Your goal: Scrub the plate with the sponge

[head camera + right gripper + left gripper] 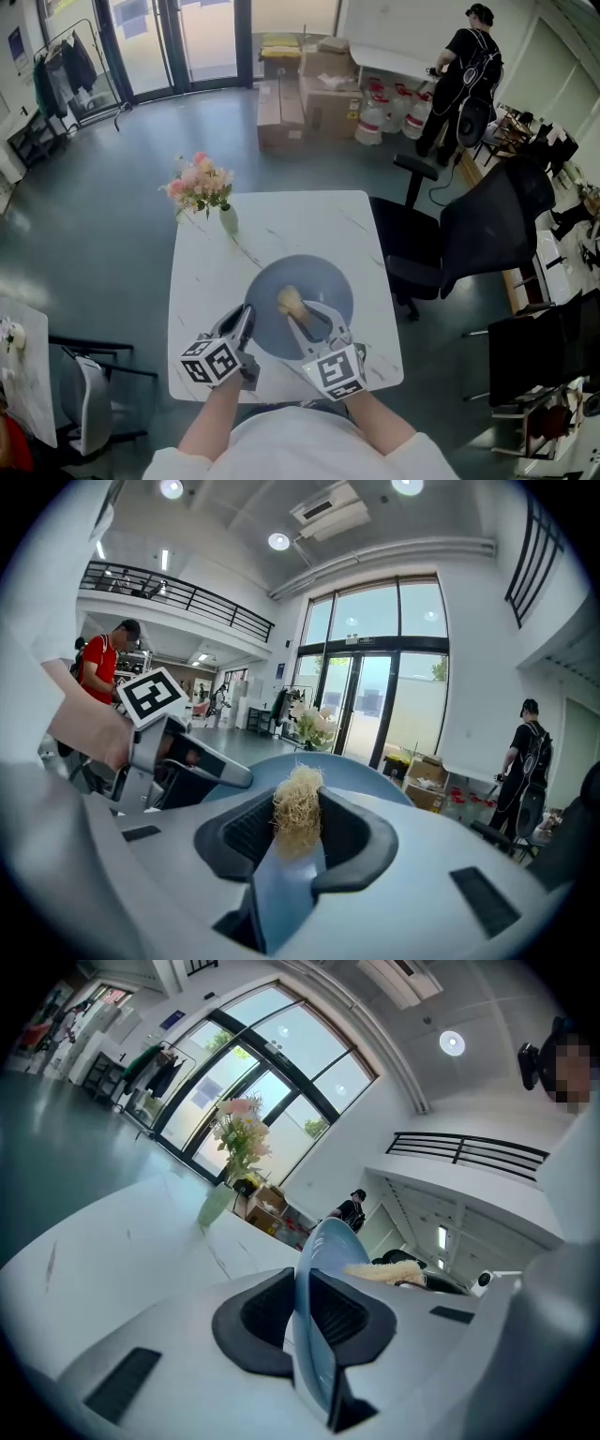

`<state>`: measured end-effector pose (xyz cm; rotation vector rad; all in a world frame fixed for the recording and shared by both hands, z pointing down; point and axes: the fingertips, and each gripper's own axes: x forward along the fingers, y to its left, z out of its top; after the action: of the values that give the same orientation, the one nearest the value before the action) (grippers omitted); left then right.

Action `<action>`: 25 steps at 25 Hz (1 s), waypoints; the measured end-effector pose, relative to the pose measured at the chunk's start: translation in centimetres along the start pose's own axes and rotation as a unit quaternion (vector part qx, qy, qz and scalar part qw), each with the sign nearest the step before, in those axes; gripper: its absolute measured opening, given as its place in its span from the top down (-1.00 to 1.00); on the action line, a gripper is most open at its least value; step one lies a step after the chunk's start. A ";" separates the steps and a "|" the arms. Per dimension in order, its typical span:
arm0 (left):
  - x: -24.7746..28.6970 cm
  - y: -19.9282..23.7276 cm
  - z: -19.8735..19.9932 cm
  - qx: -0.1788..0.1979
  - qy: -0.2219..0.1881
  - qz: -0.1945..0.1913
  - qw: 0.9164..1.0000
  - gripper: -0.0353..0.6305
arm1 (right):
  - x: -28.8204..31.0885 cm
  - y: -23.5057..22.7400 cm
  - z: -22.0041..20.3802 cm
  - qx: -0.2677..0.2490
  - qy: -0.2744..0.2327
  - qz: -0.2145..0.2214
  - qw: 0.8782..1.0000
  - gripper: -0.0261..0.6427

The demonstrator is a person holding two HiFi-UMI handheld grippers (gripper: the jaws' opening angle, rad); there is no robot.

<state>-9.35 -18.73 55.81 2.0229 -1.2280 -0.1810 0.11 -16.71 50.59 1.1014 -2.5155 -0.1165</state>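
White table: left gripper clamps plate rim, right gripper pinches half-hidden sponge.

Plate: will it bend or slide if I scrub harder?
Probably stiff: the plate shows no bend where the left tongs clamp it. Its smooth face may be slippery. Held at one edge, it might pivot.

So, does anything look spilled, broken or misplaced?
Nothing stands out. The left gripper grips the blue plate by its rim, the right gripper holds the fibrous sponge on it, the flower vase stands upright.
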 end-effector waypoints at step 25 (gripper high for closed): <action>0.3 1.1 -1.9 -0.016 0.018 0.013 1.000 0.74 | -1.0 0.1 -1.7 0.031 0.017 -0.005 0.999 0.55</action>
<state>-9.10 -18.29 57.96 1.9746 -1.2206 -0.1494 1.28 -15.81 51.86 1.1307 -2.4998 -0.0223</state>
